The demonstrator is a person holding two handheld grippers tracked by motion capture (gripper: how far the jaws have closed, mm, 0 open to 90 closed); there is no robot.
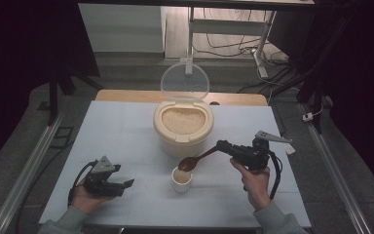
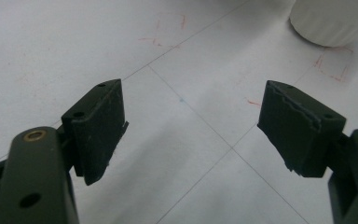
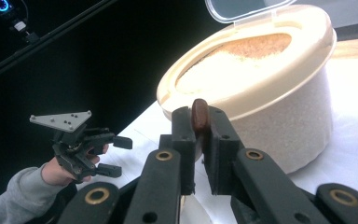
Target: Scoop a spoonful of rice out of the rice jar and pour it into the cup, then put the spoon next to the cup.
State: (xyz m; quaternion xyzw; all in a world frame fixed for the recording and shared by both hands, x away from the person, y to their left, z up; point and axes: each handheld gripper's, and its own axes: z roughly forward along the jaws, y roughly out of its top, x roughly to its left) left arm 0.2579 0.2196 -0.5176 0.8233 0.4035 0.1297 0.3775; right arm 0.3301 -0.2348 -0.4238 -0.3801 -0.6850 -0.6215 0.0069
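A cream rice container (image 1: pixel 183 127) with its clear lid (image 1: pixel 184 82) raised stands mid-table, filled with rice. In front of it sits a small white cup (image 1: pixel 181 180). My right gripper (image 1: pixel 222 145) is shut on the handle of a brown wooden spoon (image 1: pixel 195 160), whose bowl hangs just over the cup's rim. In the right gripper view the spoon handle (image 3: pixel 199 116) is pinched between the jaws, with the container (image 3: pixel 279 98) behind. My left gripper (image 1: pixel 126 184) rests open on the table at the left, its pads (image 2: pixel 98 126) wide apart with nothing between them.
The white table (image 1: pixel 121 136) has red marks and thin grid lines. The cup's base (image 2: pixel 331 23) shows at the top right of the left gripper view. Dark curtains and metal rails flank the table, and a desk frame with cables stands behind.
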